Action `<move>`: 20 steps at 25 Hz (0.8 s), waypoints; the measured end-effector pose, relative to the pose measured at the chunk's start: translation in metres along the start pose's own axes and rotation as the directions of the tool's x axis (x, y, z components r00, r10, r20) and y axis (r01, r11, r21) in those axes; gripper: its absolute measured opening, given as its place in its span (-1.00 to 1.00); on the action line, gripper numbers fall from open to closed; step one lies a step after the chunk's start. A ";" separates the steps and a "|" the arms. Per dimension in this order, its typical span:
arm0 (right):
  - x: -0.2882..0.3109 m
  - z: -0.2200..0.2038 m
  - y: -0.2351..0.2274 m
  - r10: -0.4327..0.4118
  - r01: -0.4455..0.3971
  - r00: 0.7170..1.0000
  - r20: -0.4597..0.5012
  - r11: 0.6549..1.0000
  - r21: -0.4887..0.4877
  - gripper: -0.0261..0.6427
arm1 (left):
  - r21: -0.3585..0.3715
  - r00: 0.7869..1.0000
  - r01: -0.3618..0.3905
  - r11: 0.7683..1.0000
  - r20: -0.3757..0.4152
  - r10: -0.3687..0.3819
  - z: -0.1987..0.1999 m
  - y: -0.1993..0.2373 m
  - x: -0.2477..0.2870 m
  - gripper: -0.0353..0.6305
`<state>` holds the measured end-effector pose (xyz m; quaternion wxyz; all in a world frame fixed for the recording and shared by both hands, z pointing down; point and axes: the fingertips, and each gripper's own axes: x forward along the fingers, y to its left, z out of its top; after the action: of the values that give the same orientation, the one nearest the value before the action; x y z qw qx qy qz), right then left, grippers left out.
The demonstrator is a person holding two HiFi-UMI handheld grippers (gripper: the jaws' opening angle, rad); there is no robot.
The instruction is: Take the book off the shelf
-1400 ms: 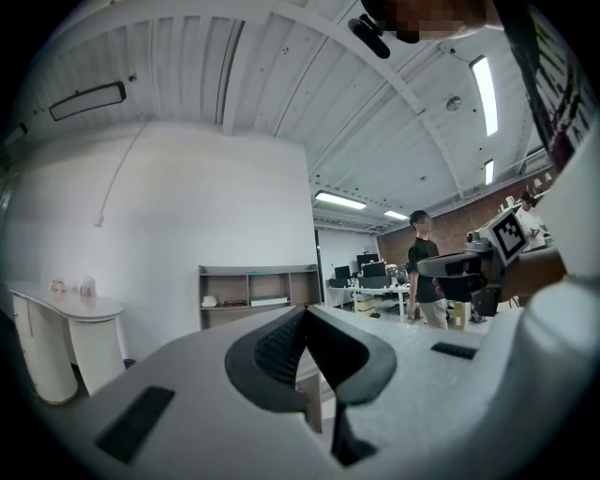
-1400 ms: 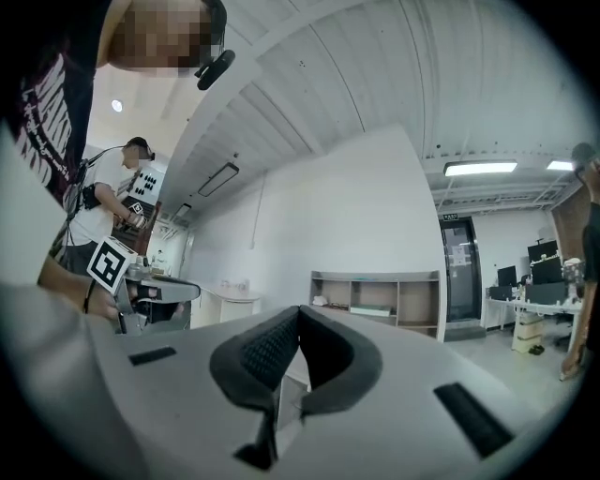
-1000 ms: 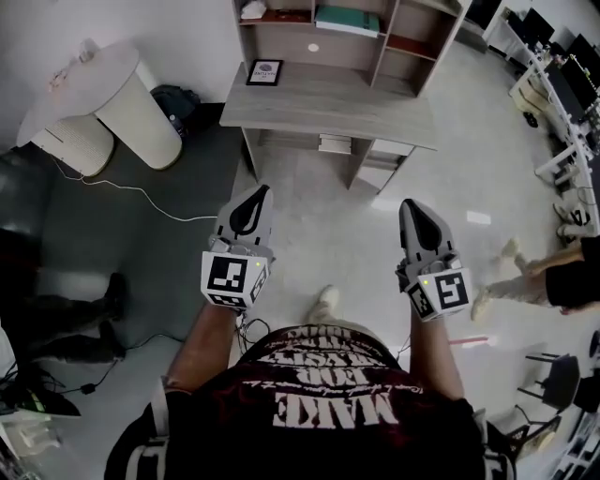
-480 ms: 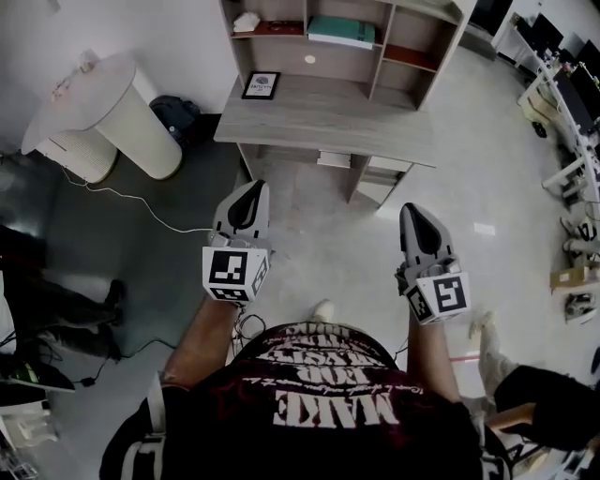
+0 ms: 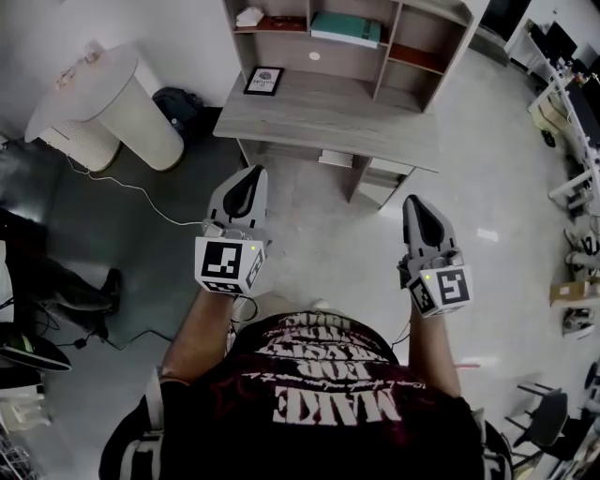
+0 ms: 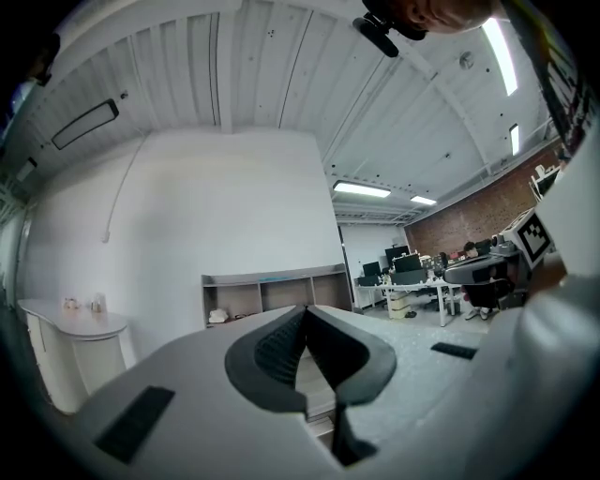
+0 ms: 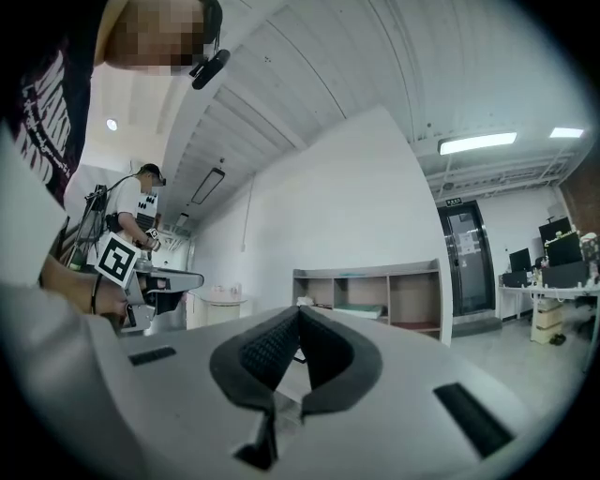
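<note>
Both grippers closed and empty: left gripper (image 5: 253,174) and right gripper (image 5: 412,202) have jaws together, nothing between them, held over the floor. Head view: teal book (image 5: 346,28) lies flat in the middle compartment of the shelf (image 5: 412,58) at 12 o'clock, well apart from me. The right gripper view adds a second person (image 7: 141,202) at 9 o'clock. The left gripper view adds office desks (image 6: 422,286) at 3 o'clock.

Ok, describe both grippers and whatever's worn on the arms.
Both are light grey shells tapering to a point, with black ribbed pads inside. The left gripper and right gripper each carry a white cube with black square markers and a small green light at the rear. Forearms are bare; the T-shirt is dark maroon with white lettering.
</note>
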<state>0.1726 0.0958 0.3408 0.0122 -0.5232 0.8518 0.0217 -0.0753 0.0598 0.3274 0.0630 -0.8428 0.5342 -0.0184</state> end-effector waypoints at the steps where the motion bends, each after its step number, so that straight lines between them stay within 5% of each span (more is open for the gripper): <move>1: 0.002 -0.001 -0.002 0.000 0.000 1.000 -0.002 1.000 0.006 -0.91 | -0.005 1.000 -0.005 1.000 -0.002 0.005 -0.002 0.001 0.000 -0.88; 20: 0.031 -0.014 -0.033 -0.027 0.028 1.000 -0.016 0.999 0.025 -0.91 | -0.054 0.997 0.057 0.997 -0.056 -0.061 -0.034 -0.005 0.052 -0.88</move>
<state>0.1884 0.0525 0.3526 0.0126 -0.5349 0.8448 0.0066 -0.0516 0.0123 0.3600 0.0249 -0.8587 0.5110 -0.0305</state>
